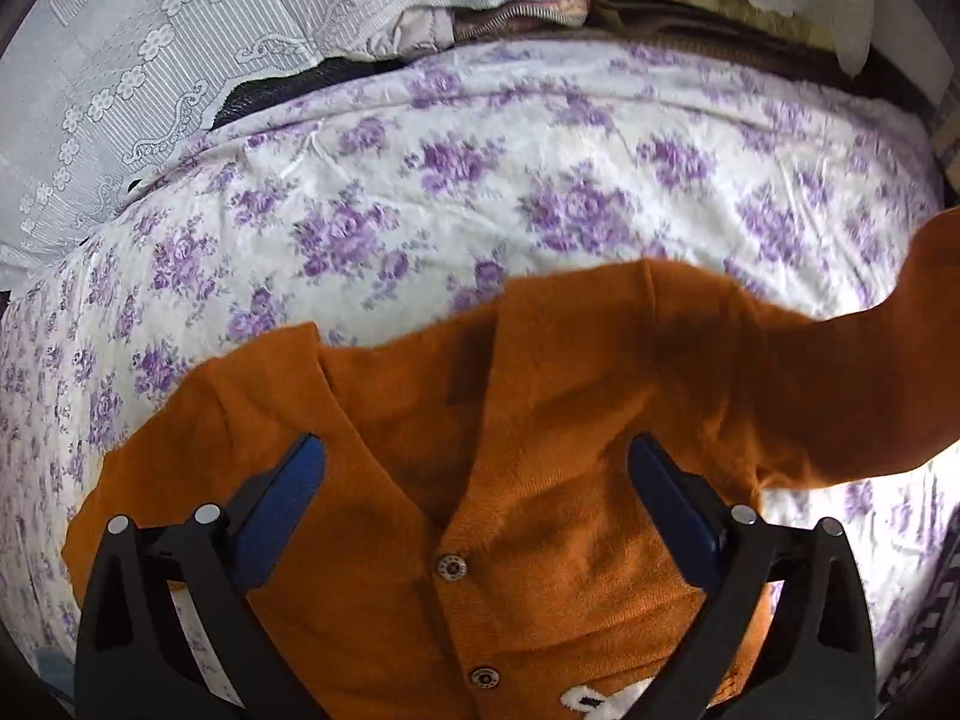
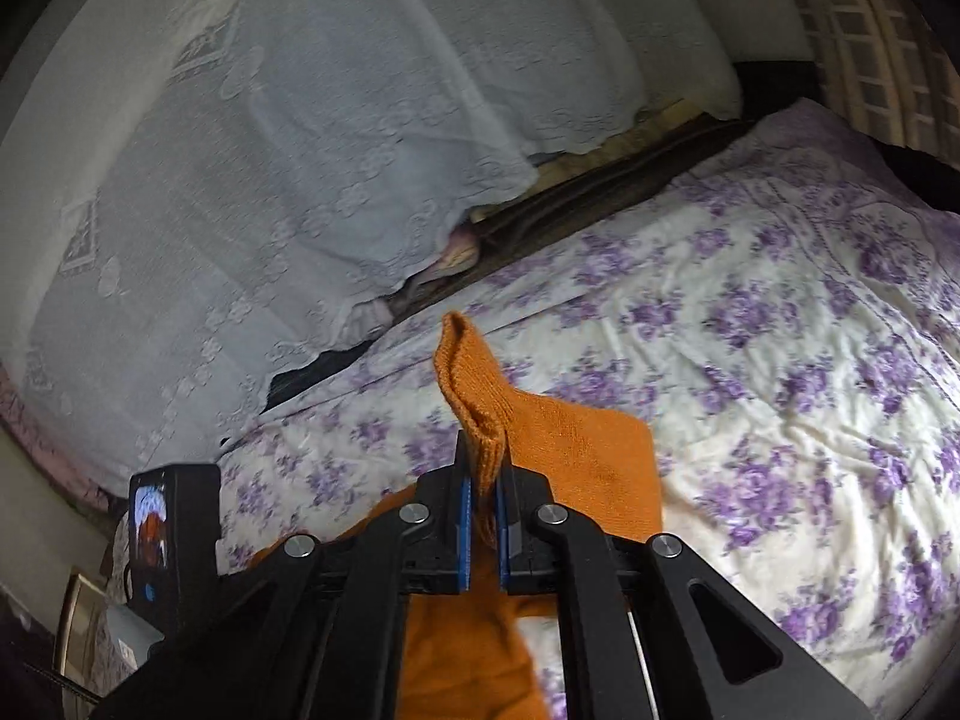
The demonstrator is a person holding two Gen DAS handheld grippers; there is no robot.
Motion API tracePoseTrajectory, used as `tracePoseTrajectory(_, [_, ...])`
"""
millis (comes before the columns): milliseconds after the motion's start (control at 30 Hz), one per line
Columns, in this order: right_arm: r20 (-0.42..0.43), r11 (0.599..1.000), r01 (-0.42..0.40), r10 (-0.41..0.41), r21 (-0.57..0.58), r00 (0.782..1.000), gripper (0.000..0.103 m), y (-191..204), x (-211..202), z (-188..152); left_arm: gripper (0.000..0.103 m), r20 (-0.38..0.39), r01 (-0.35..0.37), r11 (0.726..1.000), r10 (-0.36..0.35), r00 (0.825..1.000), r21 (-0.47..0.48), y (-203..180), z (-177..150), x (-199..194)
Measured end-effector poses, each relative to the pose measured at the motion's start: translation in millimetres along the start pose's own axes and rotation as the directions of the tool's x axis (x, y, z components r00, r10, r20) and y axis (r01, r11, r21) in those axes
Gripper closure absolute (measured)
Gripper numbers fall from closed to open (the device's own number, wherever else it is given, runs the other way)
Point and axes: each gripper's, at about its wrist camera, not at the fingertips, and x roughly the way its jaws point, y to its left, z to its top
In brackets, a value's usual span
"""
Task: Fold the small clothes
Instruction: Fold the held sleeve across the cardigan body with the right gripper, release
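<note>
Cardigan (image 1: 510, 480): one orange knit piece with two metal snap buttons showing, lying front-up on the purple-flowered bedspread (image 1: 540, 150). Your right gripper (image 2: 483, 480) pinches its ribbed sleeve cuff (image 2: 474, 396) and holds it raised, while your left gripper (image 1: 474, 468) hovers wide open over the chest.
</note>
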Motion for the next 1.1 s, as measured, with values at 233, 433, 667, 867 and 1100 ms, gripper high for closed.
tracePoseTrajectory(233, [-0.097, 0.987, -0.135, 0.127, -0.086, 0.987, 0.096, 72.3, 18.3, -26.0, 0.005, -0.026, 0.051, 0.996, -0.053, 0.998, -0.069, 30.5, 0.2, 3.9])
tracePoseTrajectory(433, [-0.184, 0.967, -0.216, 0.189, -0.137, 0.964, 0.096, 121.8, 43.6, -54.3, 0.005, -0.027, 0.061, 0.982, -0.067, 0.997, -0.177, 75.7, -5.7, 9.5])
tracePoseTrajectory(667, [-0.276, 0.954, -0.270, 0.227, -0.129, 0.934, 0.096, 156.0, 83.8, -87.9, 0.004, -0.065, -0.067, 0.971, 0.053, 0.996, -0.228, 124.9, -22.3, 22.2])
tracePoseTrajectory(867, [-0.455, 0.966, -0.242, 0.174, -0.095, 0.873, 0.093, 150.1, 124.8, -126.0, 0.004, -0.139, -0.155, 0.953, 0.121, 0.983, -0.261, 157.5, -55.4, 41.5])
tracePoseTrajectory(1100, [-0.484, 0.961, -0.255, 0.171, -0.111, 0.858, 0.053, 143.4, 112.2, -133.9, 0.005, -0.148, -0.103, 0.932, 0.054, 0.987, -0.346, 179.1, -80.0, 34.2])
